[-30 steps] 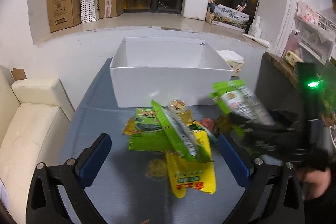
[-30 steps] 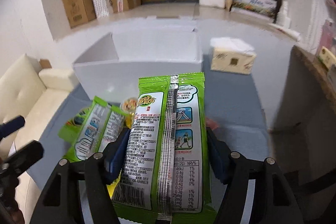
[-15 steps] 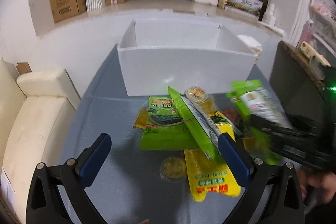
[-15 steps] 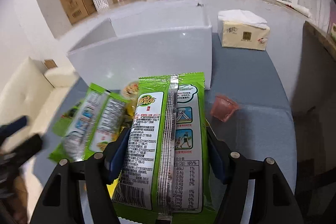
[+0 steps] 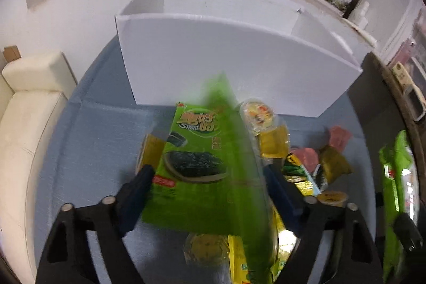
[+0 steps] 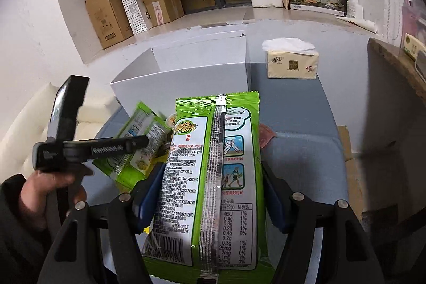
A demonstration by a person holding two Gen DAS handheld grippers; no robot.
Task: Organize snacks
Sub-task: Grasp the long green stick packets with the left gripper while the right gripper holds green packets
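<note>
While the left gripper (image 5: 206, 193) sits low over the snack pile on the blue counter (image 5: 87, 151), its jaws have just been closing and now stand at a middling width around two packets: a flat green seaweed packet (image 5: 191, 164) and a blurred green pack (image 5: 234, 151) standing on edge above it. Whether the pads already press on either one I cannot tell; motion blur hides the contact on the right side. Jelly cups (image 5: 257, 115) and small yellow and pink sachets lie just right of the packets, and the white box (image 5: 226, 60) stands open at the far side, close behind the pile. Its floor is hidden by the near wall. At the right edge another green packet shows, cut off by the frame.

From the right wrist, the right gripper (image 6: 210, 190) holds a long green snack packet (image 6: 213, 177) lengthwise, back side up, clamped between its jaws. The left gripper appears at left in a hand (image 6: 50, 188), reaching into the pile. The box lies beyond, a tissue pack (image 6: 291, 63) to its right.

I judge both hands are mid-collection: the right needs to carry its packet over the near wall and let go; the left must first secure one packet, not two.
</note>
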